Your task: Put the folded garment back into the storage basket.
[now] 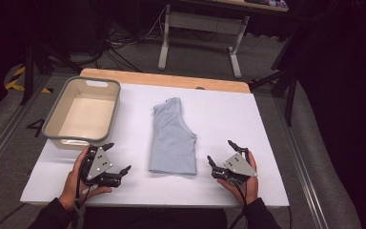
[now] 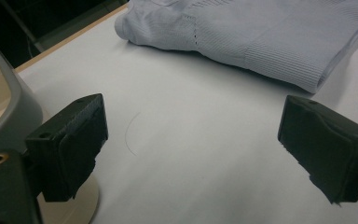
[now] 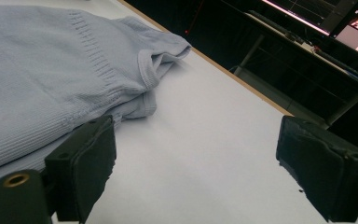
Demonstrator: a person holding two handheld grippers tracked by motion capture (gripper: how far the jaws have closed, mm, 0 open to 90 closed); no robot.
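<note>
The tabletop [image 1: 219,124] is covered in white, with a wooden strip along its far edge. A folded pale-blue top [image 1: 172,138] lies in the middle, its length running from the far edge toward the near one, hem nearest the person. A grey tub [image 1: 59,112] with a cream inside sits at the far left corner. The left gripper [image 1: 116,157] rests near the near edge, just in front of the tub, jaws wide apart and holding nothing. The right gripper [image 1: 220,152] rests near the near edge right of the top, jaws likewise spread and holding nothing.
</note>
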